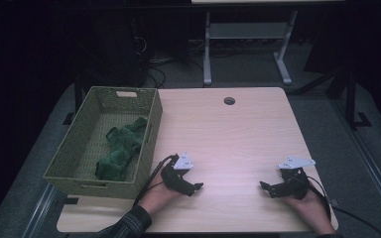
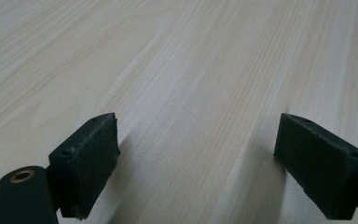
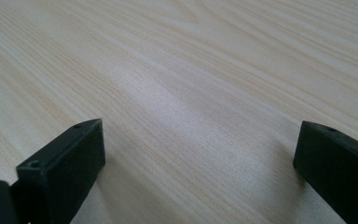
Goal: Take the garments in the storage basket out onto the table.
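A green cloth (image 1: pixel 121 146) lies crumpled inside a woven olive basket (image 1: pixel 149 148) at the table's left. My left gripper (image 1: pixel 197 187) rests low on the wooden table (image 1: pixel 228 139) near the front, just right of the basket, pointing right. Its jaws stand wide apart over bare wood (image 2: pixel 196 140) with nothing between them. My right gripper (image 1: pixel 264 186) sits near the front right, pointing left toward the other one. Its jaws are also spread wide over bare wood (image 3: pixel 196 154), holding nothing.
A round cable hole (image 1: pixel 229 100) sits at the table's far edge. Behind the table stands a white desk frame (image 1: pixel 248 34) on dark floor. Cables trail from both grippers off the front edge.
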Demonstrator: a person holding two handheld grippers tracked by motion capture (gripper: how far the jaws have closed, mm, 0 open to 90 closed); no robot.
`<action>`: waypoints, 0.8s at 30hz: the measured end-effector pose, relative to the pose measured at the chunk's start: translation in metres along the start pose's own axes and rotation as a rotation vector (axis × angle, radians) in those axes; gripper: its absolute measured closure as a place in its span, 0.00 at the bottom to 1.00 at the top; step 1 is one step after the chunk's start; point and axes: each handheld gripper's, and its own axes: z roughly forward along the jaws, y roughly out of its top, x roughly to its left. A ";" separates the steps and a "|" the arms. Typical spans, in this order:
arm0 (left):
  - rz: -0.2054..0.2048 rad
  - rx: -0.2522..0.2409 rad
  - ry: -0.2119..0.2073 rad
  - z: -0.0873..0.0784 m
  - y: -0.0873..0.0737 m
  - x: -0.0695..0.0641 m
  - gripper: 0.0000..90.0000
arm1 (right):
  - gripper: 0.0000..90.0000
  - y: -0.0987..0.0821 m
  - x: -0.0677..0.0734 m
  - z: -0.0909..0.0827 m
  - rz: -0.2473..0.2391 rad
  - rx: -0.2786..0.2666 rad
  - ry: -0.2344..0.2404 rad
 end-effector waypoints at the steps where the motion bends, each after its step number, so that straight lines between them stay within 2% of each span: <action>1: 0.000 0.000 0.000 0.000 0.000 0.000 0.14 | 0.02 0.000 0.000 0.000 0.000 0.000 0.000; 10: -0.004 0.015 -0.008 -0.002 0.003 0.000 0.15 | 0.02 0.000 0.000 0.000 -0.001 0.000 0.000; 20: 0.003 0.001 -0.017 -0.008 0.007 -0.001 0.15 | 0.02 0.000 0.000 0.000 -0.001 0.000 0.000; 22: -0.015 -0.012 -0.017 -0.009 0.008 0.000 0.15 | 0.02 0.000 0.000 0.000 0.000 0.001 0.000; 24: -0.005 -0.010 -0.012 -0.011 0.009 0.001 0.15 | 0.02 0.000 0.000 0.000 0.000 0.001 0.000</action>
